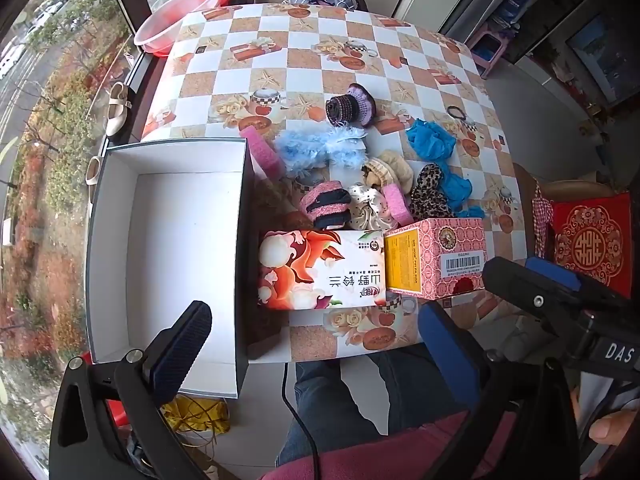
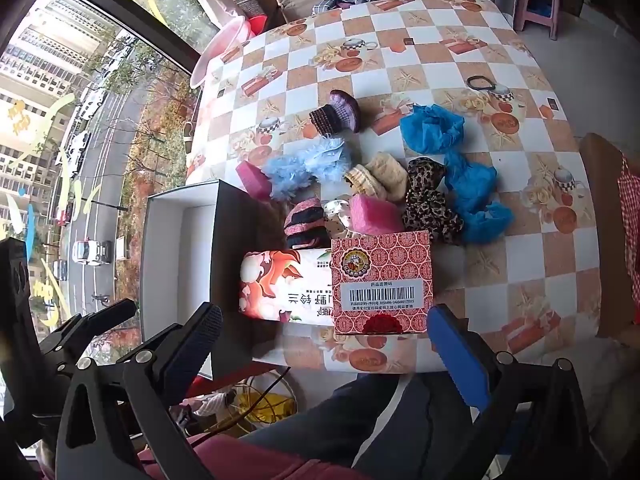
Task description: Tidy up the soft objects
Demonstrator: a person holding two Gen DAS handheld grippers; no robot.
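I hold both the left gripper (image 1: 316,340) and the right gripper (image 2: 328,338) wide open and empty above the table's near edge. Sorting hasn't begun: the soft pile, including the fluffy light-blue scrunchie (image 1: 320,148), sits mid-table, beside the empty white-lined cardboard box (image 1: 184,248) overhanging the left edge. Next I should reach forward over the floral tissue pack (image 1: 320,268).

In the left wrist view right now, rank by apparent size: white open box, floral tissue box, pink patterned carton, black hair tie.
1. white open box
2. floral tissue box
3. pink patterned carton
4. black hair tie

The hair tie lies farther off, yet is clearly smallest.

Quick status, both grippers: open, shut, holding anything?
Left gripper: open, holding nothing.
Right gripper: open, holding nothing.
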